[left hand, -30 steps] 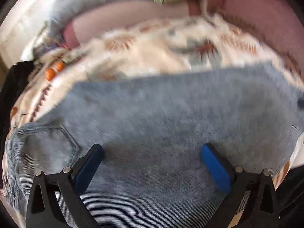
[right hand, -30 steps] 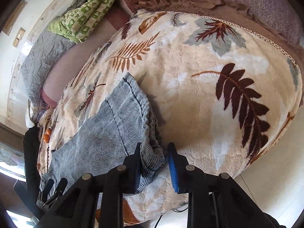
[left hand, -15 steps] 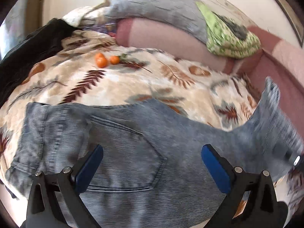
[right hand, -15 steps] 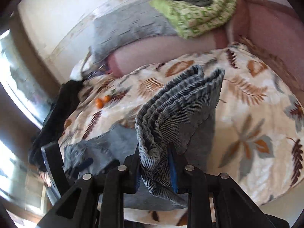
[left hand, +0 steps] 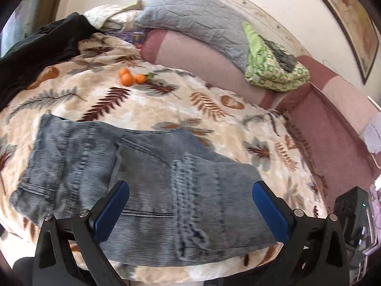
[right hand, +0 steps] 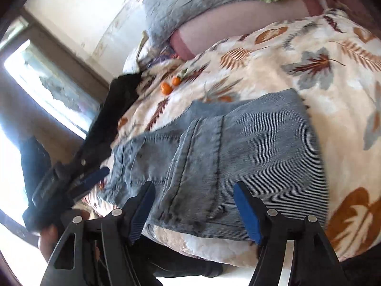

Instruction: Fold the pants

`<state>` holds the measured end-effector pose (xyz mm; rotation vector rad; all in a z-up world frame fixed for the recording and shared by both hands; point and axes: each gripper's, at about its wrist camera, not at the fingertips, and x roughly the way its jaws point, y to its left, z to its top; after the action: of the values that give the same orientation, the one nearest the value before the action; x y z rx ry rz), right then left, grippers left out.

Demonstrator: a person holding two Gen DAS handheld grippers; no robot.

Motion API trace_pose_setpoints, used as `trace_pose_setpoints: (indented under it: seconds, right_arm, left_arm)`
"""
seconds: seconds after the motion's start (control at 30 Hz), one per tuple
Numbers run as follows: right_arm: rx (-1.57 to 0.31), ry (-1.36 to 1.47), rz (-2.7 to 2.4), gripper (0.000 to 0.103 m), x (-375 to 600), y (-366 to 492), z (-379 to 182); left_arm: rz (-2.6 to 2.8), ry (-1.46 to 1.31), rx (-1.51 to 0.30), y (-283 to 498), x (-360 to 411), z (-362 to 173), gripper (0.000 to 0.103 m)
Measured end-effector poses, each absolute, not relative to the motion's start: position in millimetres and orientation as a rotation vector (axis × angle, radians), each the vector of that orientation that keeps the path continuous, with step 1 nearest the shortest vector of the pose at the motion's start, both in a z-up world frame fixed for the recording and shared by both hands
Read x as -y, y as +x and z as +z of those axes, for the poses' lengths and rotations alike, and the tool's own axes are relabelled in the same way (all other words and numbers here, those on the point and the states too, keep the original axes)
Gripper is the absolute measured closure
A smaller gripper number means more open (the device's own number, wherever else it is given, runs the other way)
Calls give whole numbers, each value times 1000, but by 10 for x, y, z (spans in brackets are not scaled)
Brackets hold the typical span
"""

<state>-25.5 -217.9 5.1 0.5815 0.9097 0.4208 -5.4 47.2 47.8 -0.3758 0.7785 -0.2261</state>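
Right gripper [right hand: 194, 211]: jaws have just been opening, now wide apart w/ nothing pinched; they hover over the near edge of the pants [right hand: 250, 147]. Left gripper [left hand: 190, 211]: jaws spread wide, empty, above the same garment; it also shows at the left of the right-wrist view, a hand [right hand: 47, 236] behind it. Pants: grey-blue corduroy, folded over, lying flat near the front edge of a leaf-print blanket [left hand: 166, 100]. Beyond: three oranges [left hand: 131, 77] on the blanket, well apart from the pants; grey pillow [left hand: 195, 21] & green cloth [left hand: 273, 71] at the back; black garment [left hand: 40, 50] at left.
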Motion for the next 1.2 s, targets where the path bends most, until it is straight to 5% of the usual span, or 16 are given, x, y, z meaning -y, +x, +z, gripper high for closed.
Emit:
trace_pose_setpoints:
  seconds: [0.17, 0.4, 0.57, 0.7, 1.2]
  right_arm:
    - [-1092, 854, 449, 31, 2635, -61, -547]
    - [-1033, 818, 505, 31, 2804, 270, -20]
    - [-1080, 889, 563, 30, 2791, 952, -156]
    - [-1181, 945, 468, 34, 2787, 1337, -717]
    - [-1149, 677, 359, 33, 2576, 1418, -295]
  left_arm:
    - [-191, -213, -1109, 250, 134, -340, 3]
    - [-245, -78, -878, 7, 421, 62, 1]
    - [-179, -61, -1028, 222, 359, -385, 1]
    - [-168, 75, -979, 113, 485, -437, 1]
    - [-209, 21, -967, 70, 380, -387, 1]
